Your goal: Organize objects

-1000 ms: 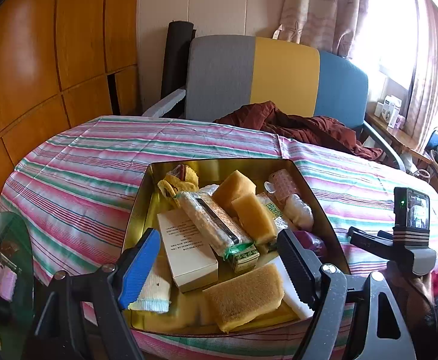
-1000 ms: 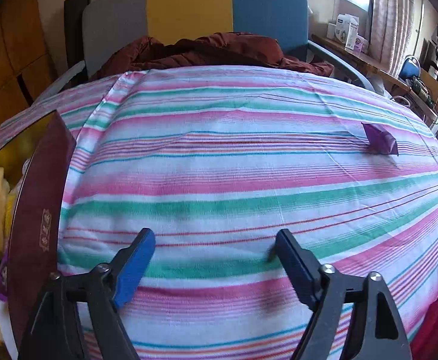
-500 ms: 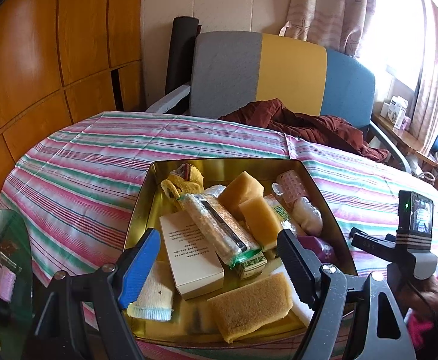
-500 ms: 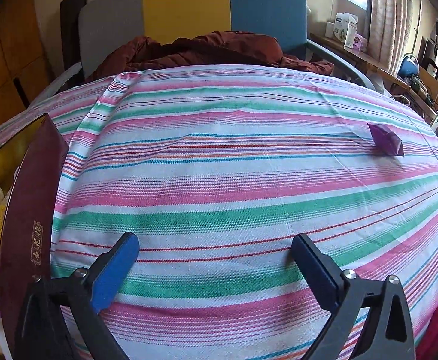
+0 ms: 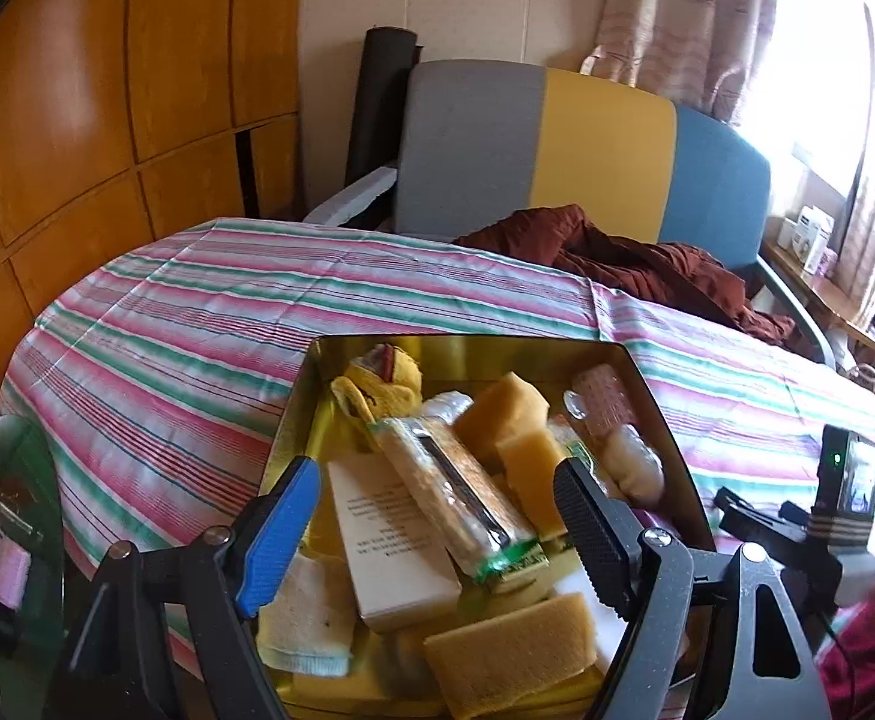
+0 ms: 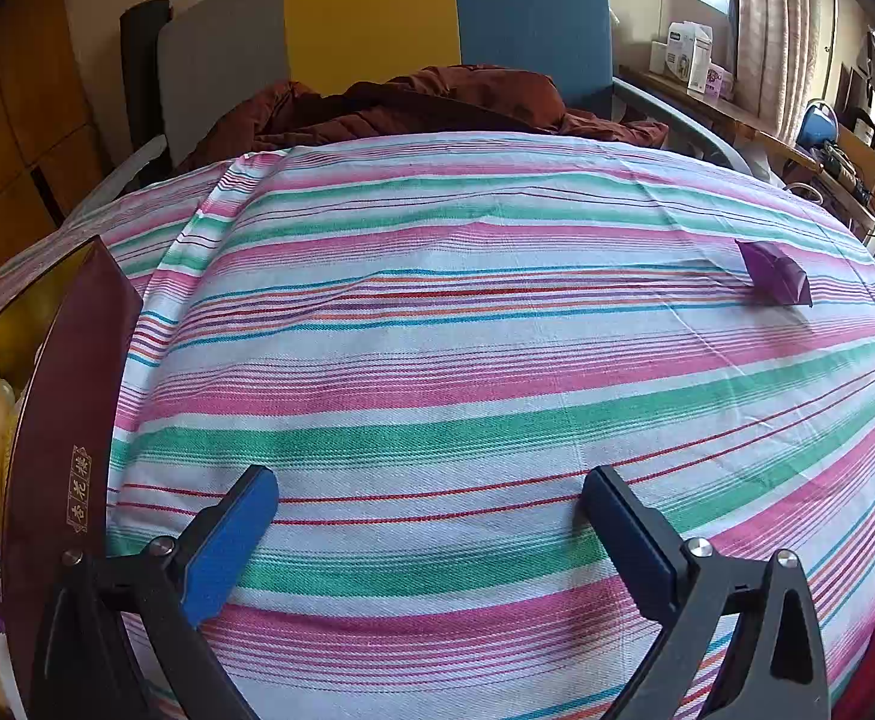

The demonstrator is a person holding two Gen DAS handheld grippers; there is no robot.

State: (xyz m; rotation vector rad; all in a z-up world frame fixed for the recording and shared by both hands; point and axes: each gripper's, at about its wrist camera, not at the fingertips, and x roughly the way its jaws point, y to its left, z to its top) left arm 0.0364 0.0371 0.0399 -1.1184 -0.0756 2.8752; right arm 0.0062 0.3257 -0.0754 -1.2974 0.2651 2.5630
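A gold tin box [image 5: 656,384] sits on the striped tablecloth and holds several items: a white carton [image 5: 386,540], a wrapped snack bar [image 5: 455,492], yellow sponges [image 5: 509,414], a yellow cloth [image 5: 377,384], a folded sock [image 5: 305,618]. My left gripper [image 5: 437,528] is open and empty, above the box's near half. The box's maroon outer wall [image 6: 71,420] shows at the left of the right wrist view. My right gripper [image 6: 431,516] is open and empty above bare cloth. A small purple packet [image 6: 776,281] lies far right on the cloth.
A grey, yellow and blue chair [image 5: 587,150] with a maroon garment [image 5: 629,258] stands behind the table. A glass side table [image 5: 11,516] with small items is at the left. The right gripper's body [image 5: 821,528] shows right of the box. Wood panelling [image 5: 107,90] lines the left wall.
My left gripper has drawn back a little and tilted up over the box. My right gripper's jaws have opened wider and it has shifted slightly over the cloth.
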